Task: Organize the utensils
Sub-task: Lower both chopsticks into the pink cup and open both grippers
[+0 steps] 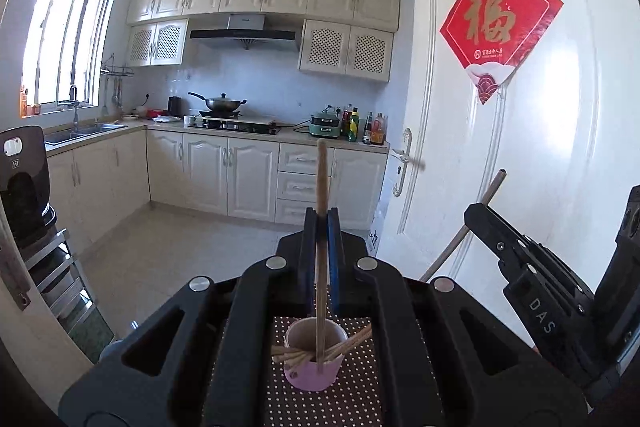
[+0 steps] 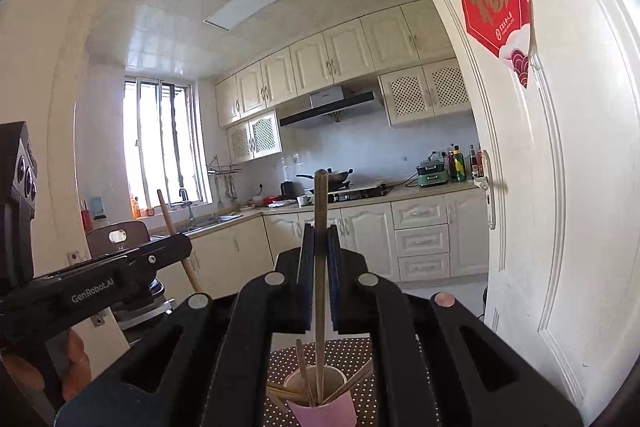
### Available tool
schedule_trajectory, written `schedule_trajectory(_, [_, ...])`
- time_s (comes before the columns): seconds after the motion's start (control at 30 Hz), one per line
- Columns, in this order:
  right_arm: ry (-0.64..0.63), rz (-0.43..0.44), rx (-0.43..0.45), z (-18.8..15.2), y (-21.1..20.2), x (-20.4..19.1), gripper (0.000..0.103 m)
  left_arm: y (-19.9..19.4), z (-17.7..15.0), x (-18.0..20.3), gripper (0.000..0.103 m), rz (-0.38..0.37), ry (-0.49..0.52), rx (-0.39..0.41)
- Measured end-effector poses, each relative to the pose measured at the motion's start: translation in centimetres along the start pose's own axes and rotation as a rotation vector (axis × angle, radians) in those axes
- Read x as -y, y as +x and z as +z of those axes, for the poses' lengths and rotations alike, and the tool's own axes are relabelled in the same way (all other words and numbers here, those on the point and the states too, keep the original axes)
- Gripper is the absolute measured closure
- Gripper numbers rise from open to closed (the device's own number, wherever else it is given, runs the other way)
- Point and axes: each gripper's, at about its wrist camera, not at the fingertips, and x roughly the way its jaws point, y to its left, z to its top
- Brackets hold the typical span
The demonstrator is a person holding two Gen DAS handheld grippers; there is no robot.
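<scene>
Chopsticks are pinched upright, one in each tool: the left gripper [image 1: 320,223] clamps a light wooden chopstick [image 1: 322,179], the right gripper [image 2: 320,239] a darker chopstick [image 2: 320,203]. Below stands a pink cup [image 1: 314,367] with more sticks on a dotted mat [image 1: 360,387].

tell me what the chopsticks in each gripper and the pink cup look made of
Left gripper chopstick: pale matte tan, likely bamboo or wood.
Right gripper chopstick: darker olive-brown, dull; probably wood, unsure.
Pink cup: matte pink outside, beige inside, thin rim; could be paper or plastic.
</scene>
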Motion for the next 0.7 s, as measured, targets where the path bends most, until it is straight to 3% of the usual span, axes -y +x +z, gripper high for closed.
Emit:
schedule_trajectory(0.27, [0.008, 0.015, -0.021, -0.8, 1.5, 0.7, 0.098, 1.7, -0.8, 0.1, 0.097, -0.001, 0.008, 0.027])
schedule_trajectory(0.7, [0.016, 0.044, -0.081, -1.8, 2.5, 1.0, 0.098, 3.5, -3.8, 0.5, 0.097, -0.006, 0.060, -0.038])
